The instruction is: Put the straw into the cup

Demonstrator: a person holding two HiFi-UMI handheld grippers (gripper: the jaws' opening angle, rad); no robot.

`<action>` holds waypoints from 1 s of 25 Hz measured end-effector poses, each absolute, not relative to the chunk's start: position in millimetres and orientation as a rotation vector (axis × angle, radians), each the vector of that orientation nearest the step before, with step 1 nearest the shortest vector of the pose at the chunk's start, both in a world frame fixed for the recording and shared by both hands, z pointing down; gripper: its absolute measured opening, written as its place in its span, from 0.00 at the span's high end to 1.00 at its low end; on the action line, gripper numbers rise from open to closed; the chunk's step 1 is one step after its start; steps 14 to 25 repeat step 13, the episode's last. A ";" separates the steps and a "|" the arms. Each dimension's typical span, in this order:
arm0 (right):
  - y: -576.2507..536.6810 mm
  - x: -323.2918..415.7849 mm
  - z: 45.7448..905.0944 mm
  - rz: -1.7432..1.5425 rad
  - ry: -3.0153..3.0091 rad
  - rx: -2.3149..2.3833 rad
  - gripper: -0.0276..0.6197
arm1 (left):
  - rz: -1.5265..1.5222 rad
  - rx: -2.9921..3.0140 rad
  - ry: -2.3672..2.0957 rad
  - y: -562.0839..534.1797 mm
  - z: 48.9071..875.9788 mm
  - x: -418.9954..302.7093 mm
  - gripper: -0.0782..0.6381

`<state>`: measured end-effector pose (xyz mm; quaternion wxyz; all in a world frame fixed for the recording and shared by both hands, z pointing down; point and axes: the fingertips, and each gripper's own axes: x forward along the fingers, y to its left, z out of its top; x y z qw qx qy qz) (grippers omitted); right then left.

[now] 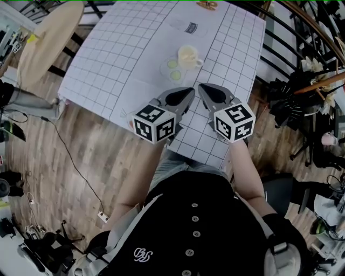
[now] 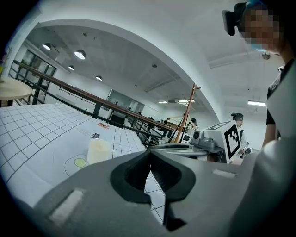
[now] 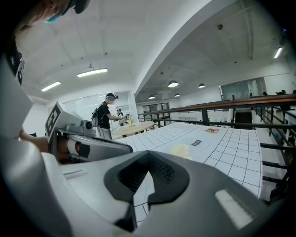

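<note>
Here, both forearms reached forward from the person's body, and the left gripper [image 1: 190, 91] and the right gripper [image 1: 203, 87] were held side by side above the near edge of the gridded white counter [image 1: 108, 64]. Their noses angled in toward each other and tipped slightly below level. The marker cubes [image 1: 154, 123] faced up toward the head camera, and the bare right forearm [image 1: 245, 164] ran back toward the dark shirt. In the left gripper view the fingers [image 2: 159, 173] were pressed together with nothing between them. The right gripper view showed its fingers [image 3: 159, 171] together in the same way and empty. The pale cup [image 1: 187, 55] stood upright on the counter just beyond the two tips, near the middle and apart from both grippers. A printed ring with a green dot [image 1: 172, 63] lay right beside it. Farther back lay a flat clear wrapper [image 1: 188, 27] with a dark label. Whether it held the straw could not be told. A small orange thing [image 1: 207, 5] sat at the far edge.
</note>
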<state>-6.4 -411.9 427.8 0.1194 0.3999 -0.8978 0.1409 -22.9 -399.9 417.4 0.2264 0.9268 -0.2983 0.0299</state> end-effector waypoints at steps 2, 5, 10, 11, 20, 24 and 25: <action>-410.2 -8.1 427.1 0.411 -2.627 1.165 0.96 | 0.085 2.554 -0.828 -399.6 417.3 -24.5 0.89; -407.4 -9.5 427.2 0.411 -2.627 1.162 0.96 | 0.091 2.556 -0.829 -398.0 417.7 -24.9 0.89; -405.2 -8.8 427.8 0.414 -2.629 1.164 0.96 | 0.096 2.559 -0.826 -397.3 417.8 -22.9 0.89; -405.4 -8.8 427.8 0.415 -2.629 1.165 0.96 | 0.097 2.560 -0.826 -397.8 417.6 -22.8 0.89; -405.8 -8.8 427.7 0.417 -2.629 1.166 0.96 | 0.099 2.563 -0.826 -399.0 416.9 -22.6 0.89; -405.8 -8.8 427.7 0.417 -2.629 1.166 0.96 | 0.099 2.563 -0.826 -399.0 416.9 -22.6 0.89; -405.8 -8.8 427.7 0.417 -2.629 1.166 0.96 | 0.099 2.563 -0.826 -399.0 416.9 -22.6 0.89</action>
